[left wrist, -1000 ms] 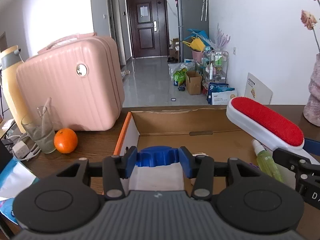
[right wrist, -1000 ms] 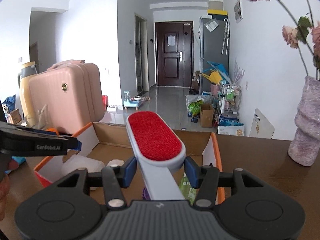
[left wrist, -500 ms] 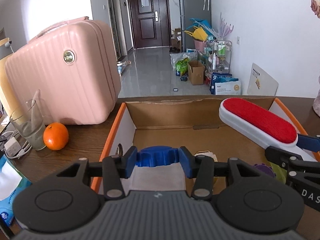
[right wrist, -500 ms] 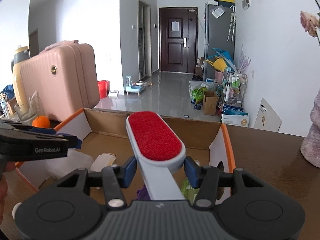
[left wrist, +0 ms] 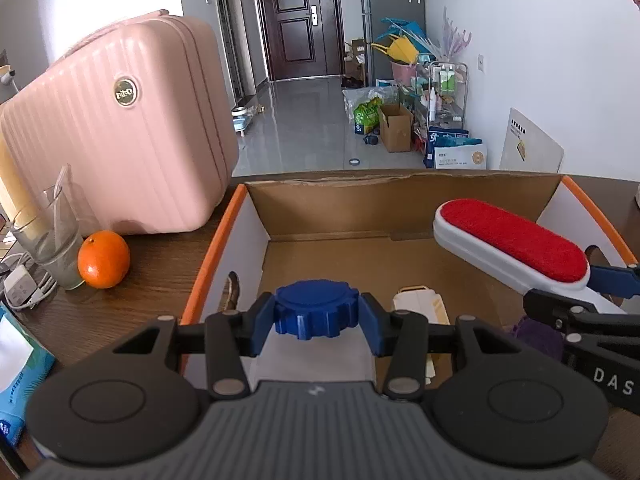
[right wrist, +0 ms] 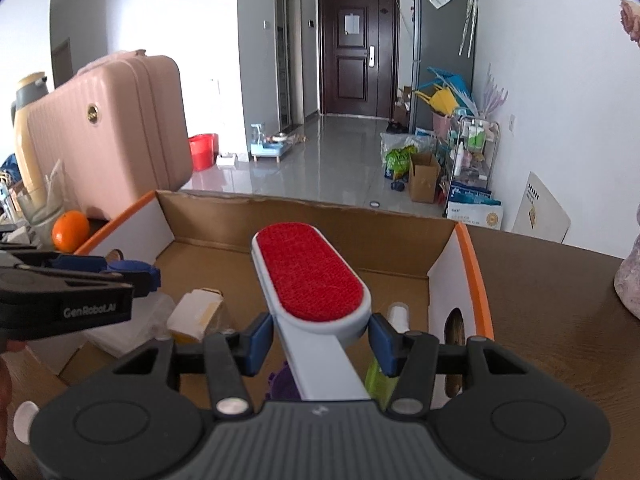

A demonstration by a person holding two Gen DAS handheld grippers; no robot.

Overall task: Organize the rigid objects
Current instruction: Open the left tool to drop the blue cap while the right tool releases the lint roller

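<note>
box (left wrist: 320, 208): matt brown cardboard, white faces | lint brush (right wrist: 312, 276): smooth white plastic, fuzzy red cloth pad | jar cap (left wrist: 316, 308): ridged blue plastic | suitcase (left wrist: 120, 132): ribbed pink plastic, satin | bench (left wrist: 140, 280): dark wood grain

Pink suitcase (left wrist: 120, 132) standing upright toward the tabletop's (left wrist: 132, 304) left edge. Orange (left wrist: 103, 253) just before it, touching a clear glass (left wrist: 60, 248). White charger (left wrist: 20, 290) and cable by the left edge. Vase (right wrist: 630, 276) at the right edge.
</note>
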